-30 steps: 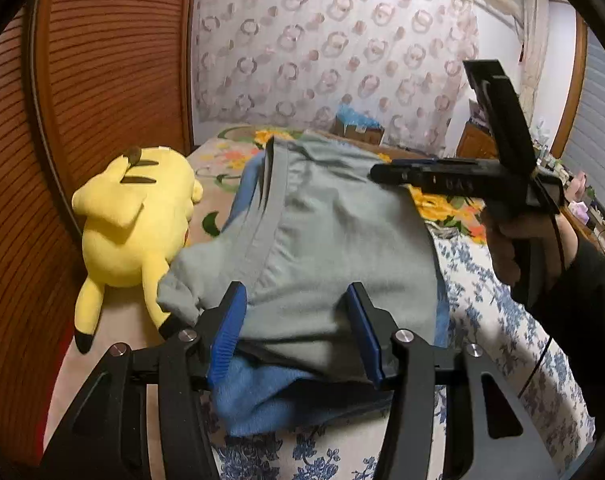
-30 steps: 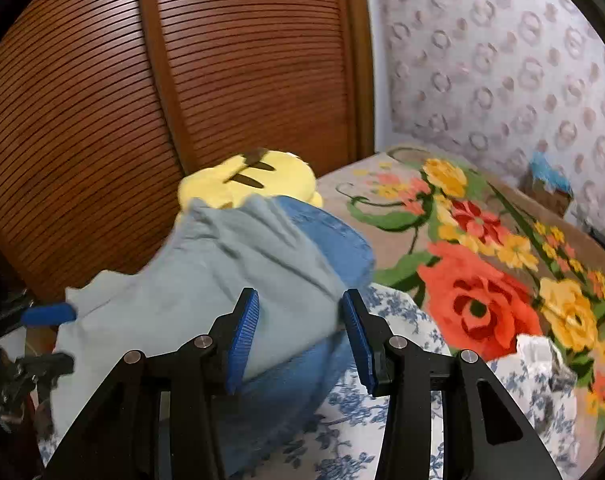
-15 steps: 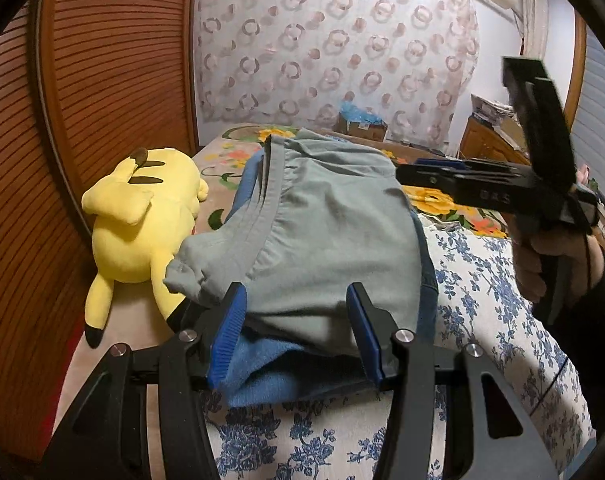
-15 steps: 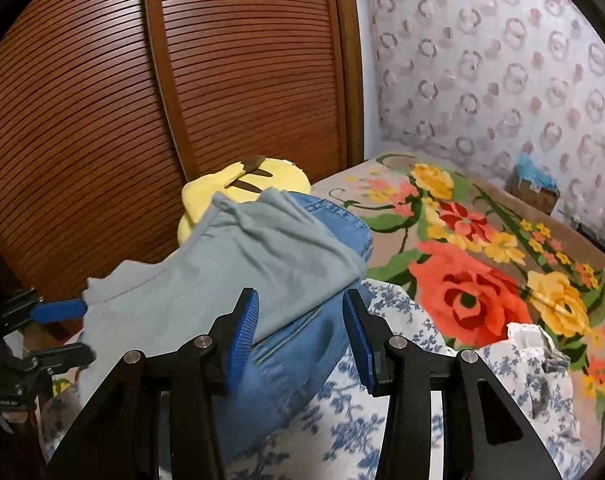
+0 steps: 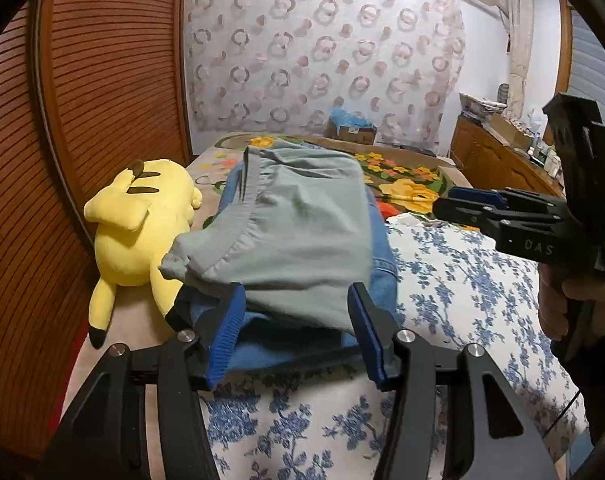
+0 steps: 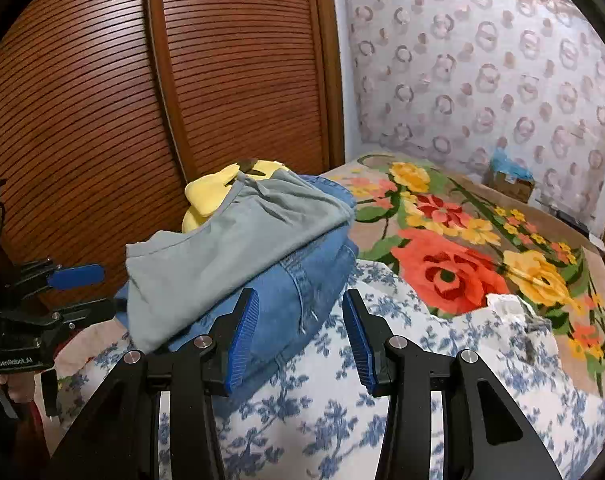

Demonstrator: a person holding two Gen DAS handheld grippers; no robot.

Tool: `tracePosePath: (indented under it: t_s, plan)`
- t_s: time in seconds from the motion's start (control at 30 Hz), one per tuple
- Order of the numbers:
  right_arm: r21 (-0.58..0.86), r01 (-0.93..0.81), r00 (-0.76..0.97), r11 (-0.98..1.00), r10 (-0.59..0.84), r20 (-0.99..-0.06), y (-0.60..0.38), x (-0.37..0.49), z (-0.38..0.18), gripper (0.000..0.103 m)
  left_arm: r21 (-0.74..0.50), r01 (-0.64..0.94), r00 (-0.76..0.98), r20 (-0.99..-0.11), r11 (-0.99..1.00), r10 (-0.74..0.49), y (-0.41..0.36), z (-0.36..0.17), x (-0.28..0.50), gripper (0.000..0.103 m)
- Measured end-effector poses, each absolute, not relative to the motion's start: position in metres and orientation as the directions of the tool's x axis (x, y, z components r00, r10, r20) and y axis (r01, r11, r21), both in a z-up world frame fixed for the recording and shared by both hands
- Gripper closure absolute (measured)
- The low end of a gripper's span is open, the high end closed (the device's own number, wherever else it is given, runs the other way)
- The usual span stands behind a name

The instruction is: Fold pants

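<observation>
Folded grey pants [image 5: 294,236] lie on top of folded blue jeans [image 5: 286,344] on the bed; they also show in the right wrist view, grey pants [image 6: 222,248] over the jeans [image 6: 294,292]. My left gripper [image 5: 298,332] is open and empty, just in front of the stack's near edge. My right gripper [image 6: 298,336] is open and empty, beside the jeans over the floral sheet. The right gripper also shows in the left wrist view [image 5: 478,204], right of the stack. The left gripper shows in the right wrist view [image 6: 74,288].
A yellow plush toy [image 5: 142,224] lies left of the stack against the wooden slatted wardrobe [image 5: 102,100]. A blue-flowered white sheet [image 5: 462,280] covers the near bed, a rose-patterned blanket [image 6: 462,264] the far part. A cardboard box [image 5: 350,128] sits by the wall. A wooden dresser [image 5: 498,160] stands at right.
Both grippers have drawn back from the pants stack. The grey pants were released and now rest flat on the jeans. The right gripper moved right and away.
</observation>
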State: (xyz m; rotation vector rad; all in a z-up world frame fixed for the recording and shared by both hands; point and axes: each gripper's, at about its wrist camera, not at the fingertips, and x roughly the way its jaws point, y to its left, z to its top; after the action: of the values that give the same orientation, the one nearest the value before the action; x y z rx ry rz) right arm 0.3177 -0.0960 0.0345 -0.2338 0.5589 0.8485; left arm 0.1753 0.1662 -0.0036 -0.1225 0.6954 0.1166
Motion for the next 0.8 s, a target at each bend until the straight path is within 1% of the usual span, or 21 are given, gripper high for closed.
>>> tracePosePath:
  t_s: [0.23,0.27,0.3,0.33,0.37,0.5,0.6,0.63,0.67,0.73,0.8]
  plan:
    - [0.024,-0.745,0.555,0.667,0.639,-0.532,-0.122,0.285,0.043,0.058,-0.067,-0.126,0.776,-0.628,0.99,0.056,0.152,0.006,0.159,0.049]
    - [0.022,-0.742,0.56,0.67,0.637,-0.529,-0.126,0.279,0.044,0.058,-0.065,-0.121,0.778,-0.626,0.99,0.054,0.149,0.007,0.157,0.046]
    - [0.021,-0.739,0.564,0.673,0.636,-0.527,-0.129,0.276,0.044,0.058,-0.062,-0.117,0.78,-0.623,0.991,0.053,0.146,0.009,0.155,0.037]
    - [0.023,-0.737,0.566,0.675,0.636,-0.525,-0.132,0.271,0.045,0.058,-0.064,-0.113,0.786,-0.616,0.991,0.05,0.144,0.01,0.152,0.021]
    - [0.025,-0.735,0.568,0.677,0.636,-0.523,-0.135,0.268,0.045,0.058,-0.073,-0.103,0.801,-0.598,0.992,0.04,0.141,0.013,0.147,0.02]
    - [0.032,-0.726,0.578,0.687,0.634,-0.514,-0.146,0.254,0.046,0.058,-0.072,-0.081,0.801,-0.599,0.994,0.022,0.131,0.018,0.141,0.018]
    - [0.033,-0.72,0.584,0.693,0.632,-0.509,-0.154,0.244,0.048,0.058,-0.065,-0.072,0.813,-0.582,0.995,0.021,0.124,0.021,0.134,0.016]
    - [0.033,-0.718,0.587,0.695,0.631,-0.508,-0.156,0.242,0.048,0.057,-0.065,-0.07,0.818,-0.575,0.995,0.02,0.123,0.022,0.132,0.014]
    - [0.034,-0.717,0.589,0.696,0.631,-0.505,-0.159,0.239,0.048,0.057,-0.068,-0.07,0.824,-0.567,0.995,0.019,0.121,0.023,0.129,0.007]
    - [0.036,-0.713,0.593,0.7,0.629,-0.503,-0.162,0.234,0.048,0.057,-0.078,-0.066,0.835,-0.55,0.995,0.012,0.118,0.026,0.124,0.007]
    - [0.04,-0.71,0.595,0.703,0.63,-0.5,-0.169,0.229,0.046,0.057,-0.084,-0.056,0.834,-0.551,0.995,0.001,0.114,0.026,0.121,0.007]
